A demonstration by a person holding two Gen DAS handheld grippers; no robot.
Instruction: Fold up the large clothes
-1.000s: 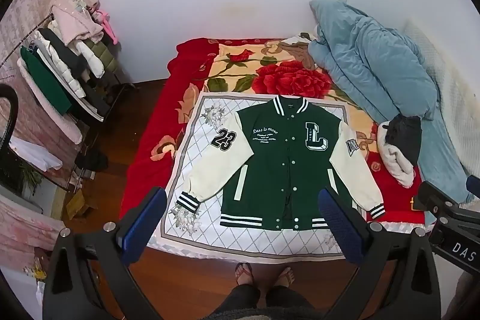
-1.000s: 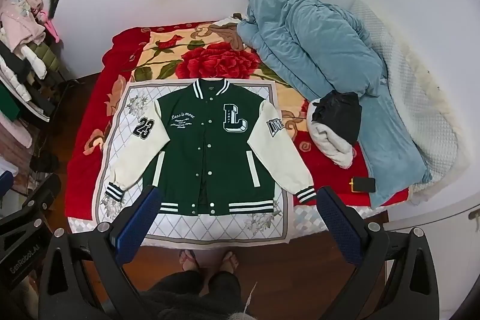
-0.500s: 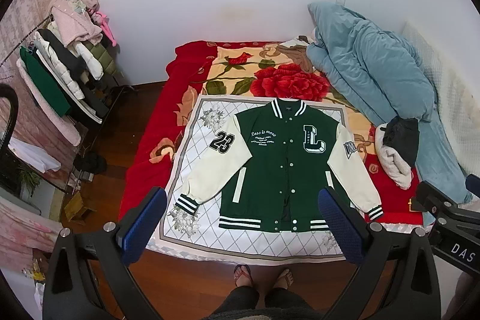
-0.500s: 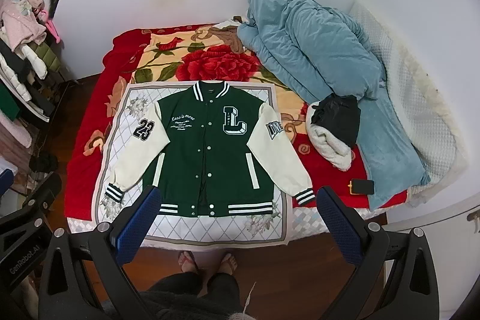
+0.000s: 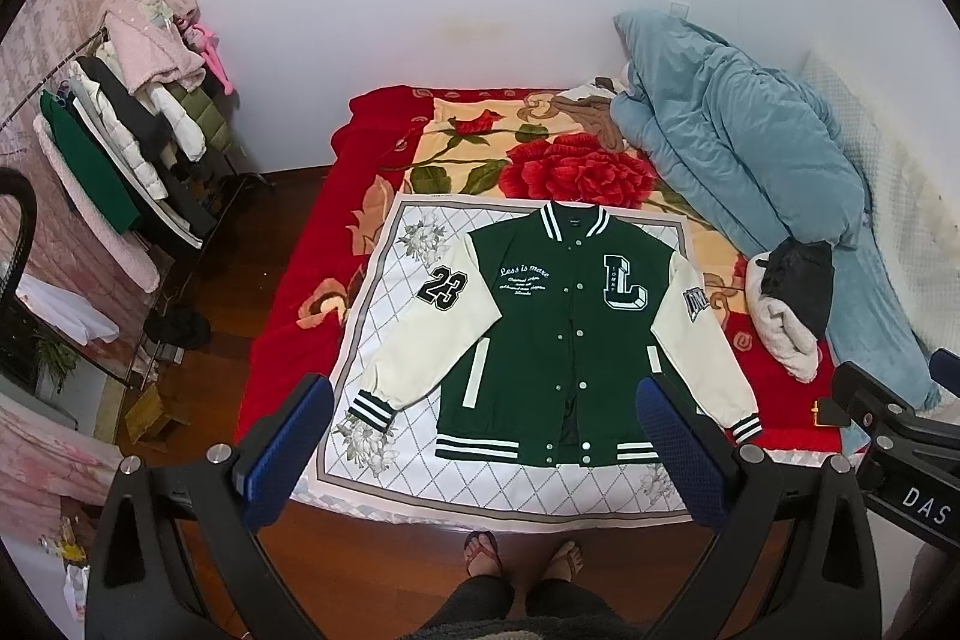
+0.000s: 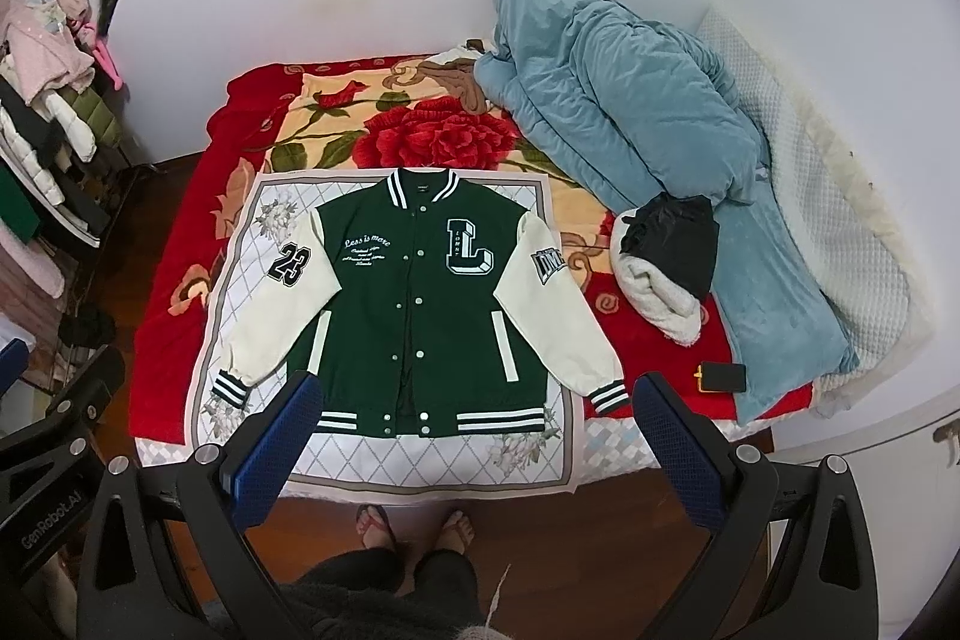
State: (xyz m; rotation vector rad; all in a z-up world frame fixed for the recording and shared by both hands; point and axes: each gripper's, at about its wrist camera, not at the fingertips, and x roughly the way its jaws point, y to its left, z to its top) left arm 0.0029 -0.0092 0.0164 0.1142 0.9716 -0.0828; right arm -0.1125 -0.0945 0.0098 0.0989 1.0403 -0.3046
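A green varsity jacket with cream sleeves lies flat and face up on a white quilted cloth at the bed's near end. Its sleeves spread out and down, and the collar points to the far wall. My left gripper hangs open high above the bed's near edge, its blue pads wide apart and empty. My right gripper is likewise open and empty, held above the jacket's hem. Neither touches the jacket.
A blue duvet is heaped at the bed's far right, with a white and black bundle beside the jacket's right sleeve. A black phone lies near the bed's right corner. A clothes rack stands left. A person's sandalled feet stand on the wooden floor.
Both cameras have drifted slightly: the jacket sits a little higher in both views than a second ago. Both grippers stayed open, and the jacket has not moved.
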